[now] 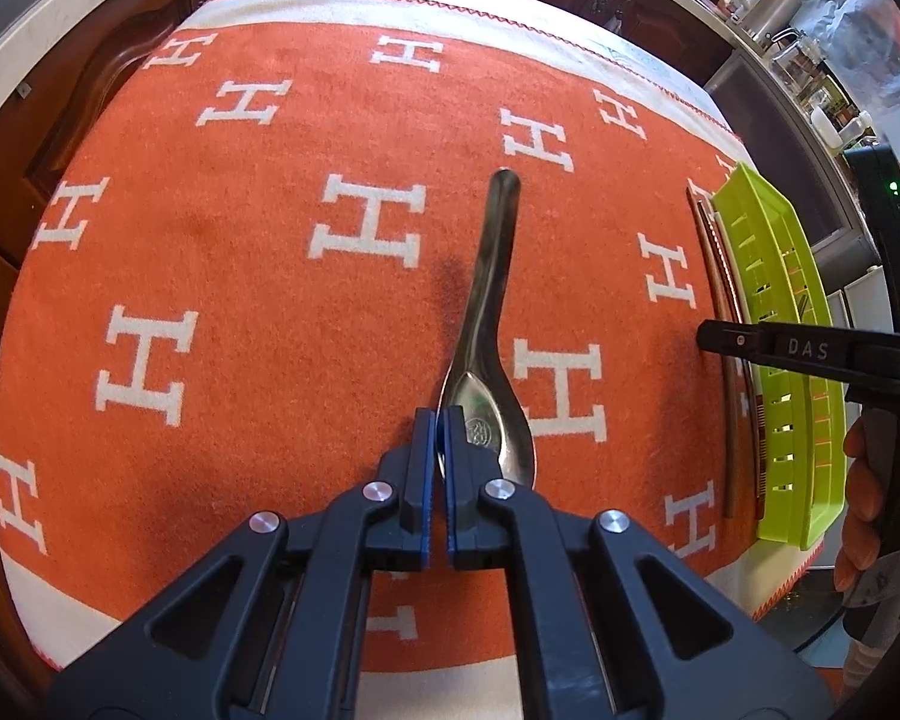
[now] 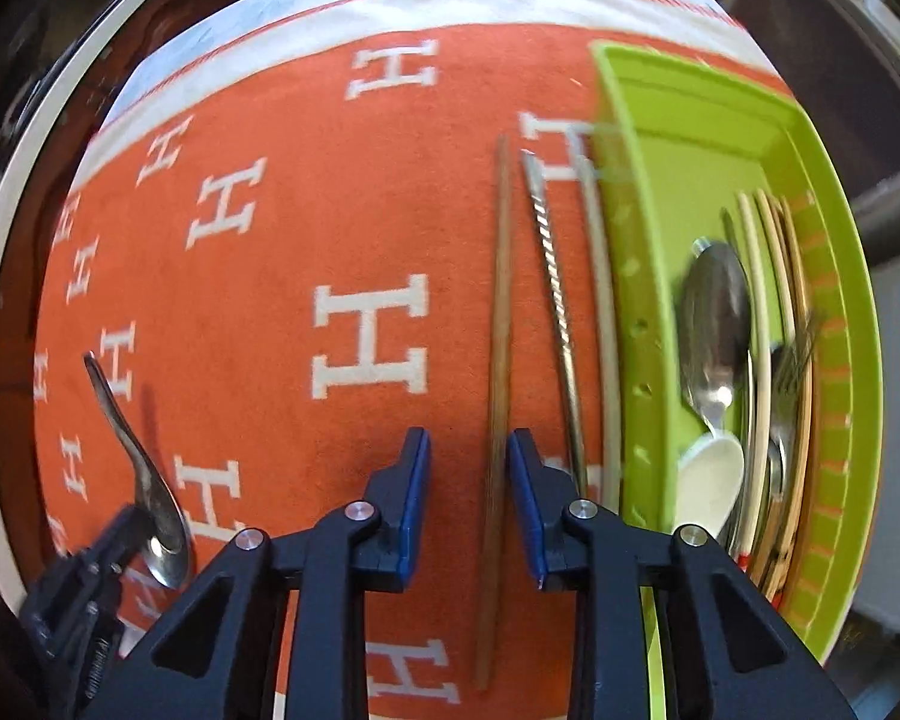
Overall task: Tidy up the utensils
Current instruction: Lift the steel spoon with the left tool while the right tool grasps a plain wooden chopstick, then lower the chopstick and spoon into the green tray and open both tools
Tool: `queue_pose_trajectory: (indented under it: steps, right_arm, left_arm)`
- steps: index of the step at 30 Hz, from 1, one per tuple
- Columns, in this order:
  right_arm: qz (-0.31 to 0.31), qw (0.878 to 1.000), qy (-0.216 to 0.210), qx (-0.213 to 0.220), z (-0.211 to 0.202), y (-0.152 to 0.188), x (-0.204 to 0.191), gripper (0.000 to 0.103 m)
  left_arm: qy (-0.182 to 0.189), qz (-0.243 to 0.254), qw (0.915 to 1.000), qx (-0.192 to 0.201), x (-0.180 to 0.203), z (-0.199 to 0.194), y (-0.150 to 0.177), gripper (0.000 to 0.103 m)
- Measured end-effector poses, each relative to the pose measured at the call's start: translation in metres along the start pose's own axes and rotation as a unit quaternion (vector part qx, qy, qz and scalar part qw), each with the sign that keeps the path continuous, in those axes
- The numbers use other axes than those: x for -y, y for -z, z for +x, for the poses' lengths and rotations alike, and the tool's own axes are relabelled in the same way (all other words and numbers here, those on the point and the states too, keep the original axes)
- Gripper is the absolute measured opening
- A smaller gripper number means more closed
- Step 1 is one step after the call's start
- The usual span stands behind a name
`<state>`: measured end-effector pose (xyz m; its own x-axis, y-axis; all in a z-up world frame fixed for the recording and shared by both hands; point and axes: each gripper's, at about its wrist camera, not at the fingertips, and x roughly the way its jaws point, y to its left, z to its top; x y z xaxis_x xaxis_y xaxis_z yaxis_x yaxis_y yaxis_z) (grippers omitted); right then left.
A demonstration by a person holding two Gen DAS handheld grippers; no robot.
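The left gripper (image 1: 439, 420) is clenched on the metal soup spoon's (image 1: 486, 324) bowl rim; the right gripper (image 2: 468, 450) stands released astride a wooden chopstick (image 2: 498, 312) beside the green tray (image 2: 636, 300).

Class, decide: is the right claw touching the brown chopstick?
Apart. The right wrist view shows the right claw straddling the brown chopstick, orange cloth visible on both sides.

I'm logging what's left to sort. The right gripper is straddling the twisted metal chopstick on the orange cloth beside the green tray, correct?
Not quite: the right gripper straddles the brown wooden chopstick, as the right wrist view shows. The twisted metal chopstick lies just beside it, nearer the green tray, on the orange cloth.
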<state>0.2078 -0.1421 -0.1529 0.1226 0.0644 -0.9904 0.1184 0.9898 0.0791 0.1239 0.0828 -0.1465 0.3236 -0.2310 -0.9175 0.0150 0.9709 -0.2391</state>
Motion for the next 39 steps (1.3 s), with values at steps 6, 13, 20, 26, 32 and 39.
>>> queue_pose_trajectory:
  steps: [6, 13, 20, 26, 32, 39]
  right_arm:
    - [-0.034, 0.999, 0.013, 0.021, -0.004, 0.006, -0.008, 0.012]
    - [-0.03, 0.998, -0.03, 0.054, -0.012, 0.03, 0.008, 0.006]
    - [-0.009, 0.992, -0.101, 0.068, -0.026, 0.05, 0.033, 0.006]
    - [0.003, 0.984, -0.15, 0.096, -0.065, 0.065, 0.056, 0.006]
    - [0.013, 0.975, -0.186, 0.124, -0.105, 0.078, 0.088, 0.006]
    - [0.039, 0.968, -0.196, 0.15, -0.134, 0.092, 0.15, 0.006]
  left_arm:
    - [-0.005, 0.003, 1.0, 0.0, 0.001, 0.001, 0.001, 0.002]
    - [0.001, -0.017, 0.9998, 0.009, -0.001, -0.002, 0.004, 0.0]
    - [0.004, -0.044, 0.9989, 0.017, -0.002, -0.012, 0.01, 0.0]
    - [0.014, -0.05, 0.9983, 0.026, 0.01, -0.024, 0.017, 0.0]
    - [0.035, -0.026, 0.9981, 0.044, 0.045, -0.046, 0.02, 0.0]
    - [0.078, 0.022, 0.9952, 0.055, 0.118, -0.064, 0.007, 0.0]
